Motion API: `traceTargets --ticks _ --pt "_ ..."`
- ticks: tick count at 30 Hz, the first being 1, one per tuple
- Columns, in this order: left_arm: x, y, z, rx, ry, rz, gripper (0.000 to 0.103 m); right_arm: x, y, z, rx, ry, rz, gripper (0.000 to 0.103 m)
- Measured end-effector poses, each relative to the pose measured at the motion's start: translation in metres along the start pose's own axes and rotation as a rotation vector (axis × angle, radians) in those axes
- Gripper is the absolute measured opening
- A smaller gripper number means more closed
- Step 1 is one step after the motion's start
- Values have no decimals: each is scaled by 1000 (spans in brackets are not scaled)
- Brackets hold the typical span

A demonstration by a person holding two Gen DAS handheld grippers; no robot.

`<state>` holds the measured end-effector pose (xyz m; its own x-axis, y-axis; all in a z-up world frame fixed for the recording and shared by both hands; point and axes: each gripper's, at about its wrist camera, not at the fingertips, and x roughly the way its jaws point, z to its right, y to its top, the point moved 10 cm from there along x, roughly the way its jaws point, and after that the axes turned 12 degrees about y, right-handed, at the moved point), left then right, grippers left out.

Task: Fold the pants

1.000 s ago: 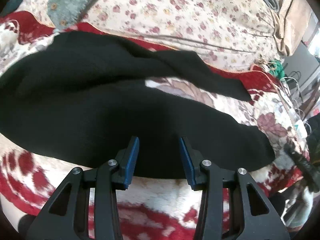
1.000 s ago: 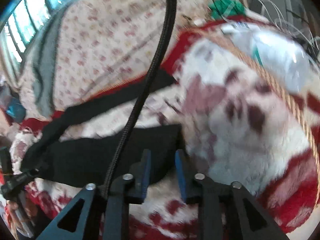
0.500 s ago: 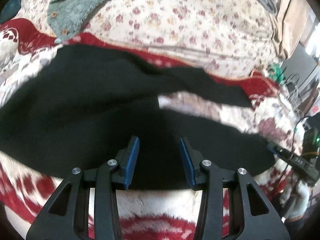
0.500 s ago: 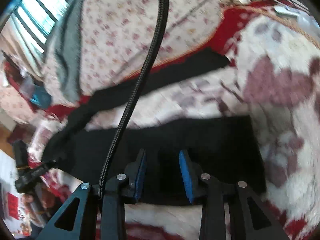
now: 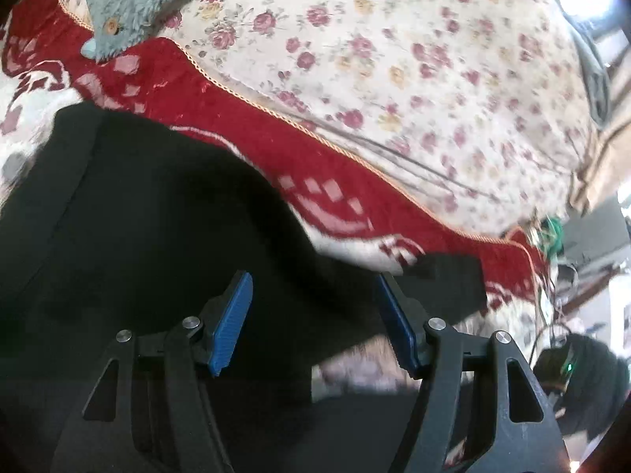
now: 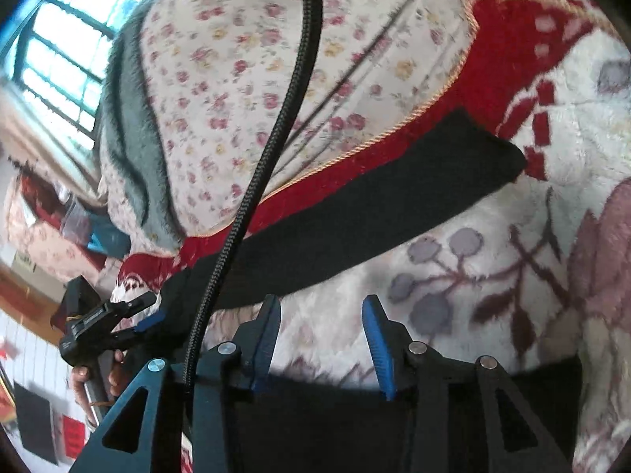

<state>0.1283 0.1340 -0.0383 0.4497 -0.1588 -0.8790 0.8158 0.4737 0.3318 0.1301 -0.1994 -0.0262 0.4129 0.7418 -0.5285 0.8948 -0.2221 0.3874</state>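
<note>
Black pants (image 5: 150,228) lie spread on a red and white fleece blanket (image 5: 244,126). My left gripper (image 5: 311,323) is open, low over the seat of the pants near the crotch, with black cloth under and between its blue pads. My right gripper (image 6: 321,343) is open over the blanket between the two legs. The far leg (image 6: 374,209) runs across above it; the near leg (image 6: 355,425) lies under its fingers. The left gripper also shows in the right wrist view (image 6: 130,319), at the pants' far end.
A floral quilt (image 5: 414,79) lies beyond the blanket, with a grey-blue fuzzy garment (image 5: 130,0) on it. A braided black cable (image 6: 276,118) hangs across the right wrist view. Wires and green cord (image 5: 552,232) sit at the blanket's right end.
Both grippers have moved forward over the pants and opened wider. The left one now sits over the seat; the right one has crossed the near leg to the gap between the legs.
</note>
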Motion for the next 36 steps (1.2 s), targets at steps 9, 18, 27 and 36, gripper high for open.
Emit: traceTargets --ticks 9,18,27,36 --pt "29 13 0 -17 120 -10 64 -4 29 46 124 -21 26 49" --pt "54 18 4 8 187 -20 65 19 56 81 270 49 68 49" --pt "60 31 -12 -16 181 3 8 21 75 70 200 130 126 8" --pt "14 29 -11 -16 117 114 5 -24 78 22 107 205 187 6"
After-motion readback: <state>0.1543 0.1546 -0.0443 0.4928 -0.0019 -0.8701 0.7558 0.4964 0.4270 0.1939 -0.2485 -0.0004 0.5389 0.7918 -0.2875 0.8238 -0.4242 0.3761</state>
